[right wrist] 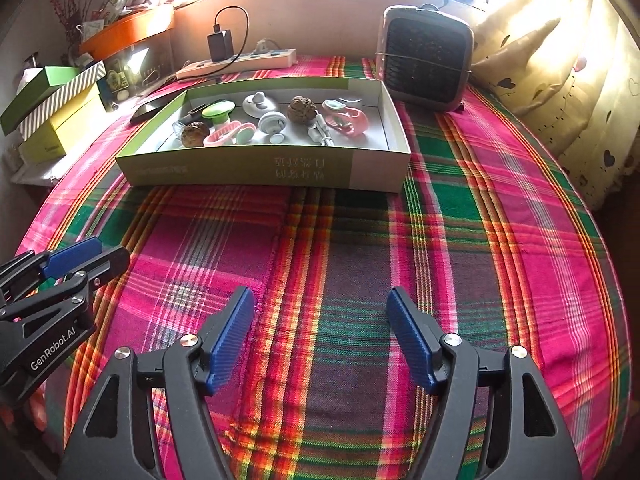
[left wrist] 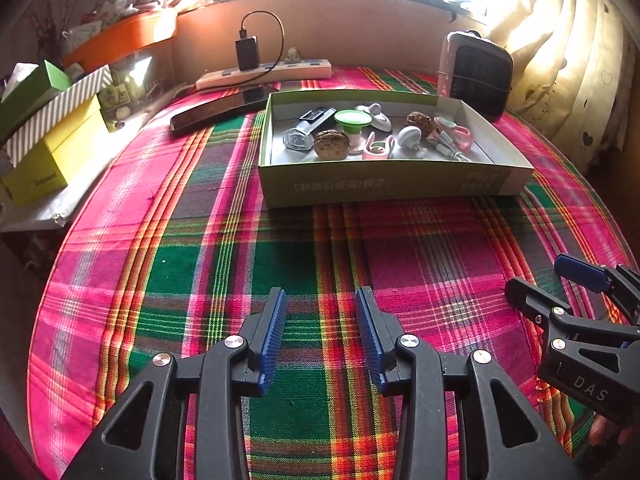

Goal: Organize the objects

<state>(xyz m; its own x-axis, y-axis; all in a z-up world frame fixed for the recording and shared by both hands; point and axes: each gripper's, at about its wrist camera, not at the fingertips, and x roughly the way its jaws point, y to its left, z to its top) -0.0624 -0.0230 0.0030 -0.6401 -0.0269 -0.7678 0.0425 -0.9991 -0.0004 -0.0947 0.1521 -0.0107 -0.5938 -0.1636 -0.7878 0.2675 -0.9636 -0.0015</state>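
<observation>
Left gripper (left wrist: 321, 312), seen from its own camera, hangs over bare plaid cloth (left wrist: 224, 248) with its jaws partly parted and nothing between them. We see the shallow cardboard box (left wrist: 384, 184) well ahead on the desk, already holding the small things: two walnuts (left wrist: 331, 144), a green spool (left wrist: 352, 119), white knobs, pink clips. No loose item shows on the cloth near us, so we judge the sorting done or nearly so. At the right edge the right gripper (left wrist: 536, 280) sits beside ours, aimed down toward the cloth.

Right gripper (right wrist: 321, 308), from its own camera, stands wide open and empty above the same cloth. We find the box ahead and left of centre, its contents gathered inside, a small heater (right wrist: 426, 64) behind it and a power strip (right wrist: 240, 62) at the back. Low at the left the left gripper (right wrist: 86, 258) points toward the box, tilted downward like ours.
</observation>
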